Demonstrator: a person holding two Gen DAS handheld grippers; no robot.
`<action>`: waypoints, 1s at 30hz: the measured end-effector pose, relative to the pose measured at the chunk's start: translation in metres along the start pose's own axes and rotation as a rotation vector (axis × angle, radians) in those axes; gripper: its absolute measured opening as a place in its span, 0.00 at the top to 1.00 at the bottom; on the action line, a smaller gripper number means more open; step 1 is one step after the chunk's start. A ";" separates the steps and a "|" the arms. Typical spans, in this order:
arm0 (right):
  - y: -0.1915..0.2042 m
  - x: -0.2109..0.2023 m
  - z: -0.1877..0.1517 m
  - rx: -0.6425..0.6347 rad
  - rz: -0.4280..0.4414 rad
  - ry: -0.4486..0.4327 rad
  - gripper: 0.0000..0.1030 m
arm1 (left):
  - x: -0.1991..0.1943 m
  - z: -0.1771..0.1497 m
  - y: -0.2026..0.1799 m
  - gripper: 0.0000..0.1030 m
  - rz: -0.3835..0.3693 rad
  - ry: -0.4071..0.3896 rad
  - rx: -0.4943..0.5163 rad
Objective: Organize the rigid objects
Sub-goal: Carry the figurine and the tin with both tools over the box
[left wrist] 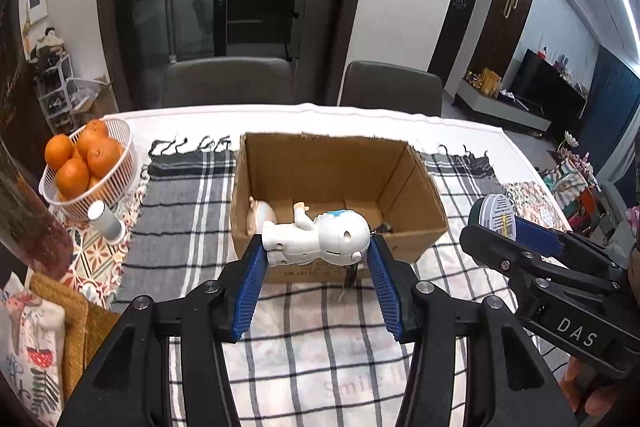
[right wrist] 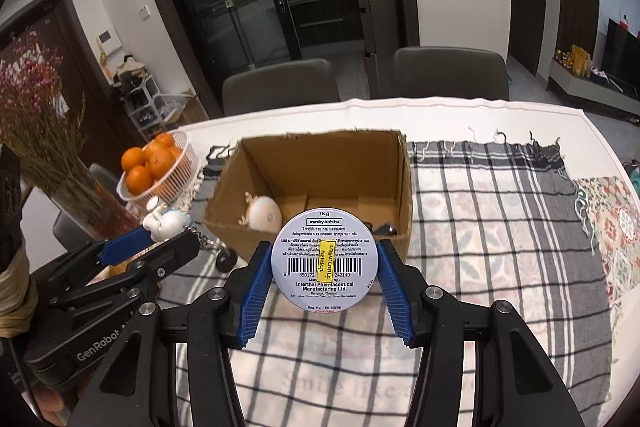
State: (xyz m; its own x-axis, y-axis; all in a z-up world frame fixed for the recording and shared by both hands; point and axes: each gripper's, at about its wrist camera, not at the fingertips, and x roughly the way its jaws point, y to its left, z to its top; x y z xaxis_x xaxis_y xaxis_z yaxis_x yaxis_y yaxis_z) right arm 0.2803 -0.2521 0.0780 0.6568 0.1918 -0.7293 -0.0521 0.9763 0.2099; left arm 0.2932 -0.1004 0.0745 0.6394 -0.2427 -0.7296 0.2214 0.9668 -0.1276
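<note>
counter (left wrist: pixel 520 155) carries a checked cloth (left wrist: pixel 180 211) with an open cardboard box (left wrist: pixel 336 163) standing mid-cloth at the far side
box already has a white round toy (right wrist: pixel 264 213) at its left floor and something small and dark at the near right corner, can't make out what it is
so task reads partly done: two things in, two in the air, not yet dropped
left tool (left wrist: pixel 316 259) is clenched on a white figurine (left wrist: pixel 320 237), lying sideways across the pads, head to the right, hanging just in front of the box's near wall
right tool (right wrist: pixel 324 267) is clenched on a round white tin (right wrist: pixel 324 259), flat label face toward the camera, also just in front of the near wall
left of the box: basket of oranges (left wrist: pixel 86 163) and a small white cylinder (left wrist: pixel 106 221) near it, untouched, may or may not belong in the box
left to do, as I judge: carry both over the rim and let go
</note>
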 end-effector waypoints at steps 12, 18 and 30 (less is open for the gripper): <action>-0.001 0.018 0.032 0.006 0.012 -0.010 0.49 | 0.015 0.032 0.005 0.51 0.014 -0.018 0.007; -0.002 0.034 0.047 0.003 0.007 0.001 0.49 | 0.032 0.046 0.010 0.51 0.027 -0.006 0.002; -0.009 0.073 0.072 -0.007 -0.005 0.063 0.49 | 0.067 0.065 0.019 0.51 0.069 0.044 -0.007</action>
State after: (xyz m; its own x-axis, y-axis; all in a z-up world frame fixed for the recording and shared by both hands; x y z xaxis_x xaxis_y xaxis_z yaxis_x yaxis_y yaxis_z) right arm 0.3828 -0.2542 0.0692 0.6082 0.1928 -0.7700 -0.0548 0.9779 0.2015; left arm 0.3883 -0.1031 0.0667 0.6198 -0.1722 -0.7656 0.1732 0.9816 -0.0806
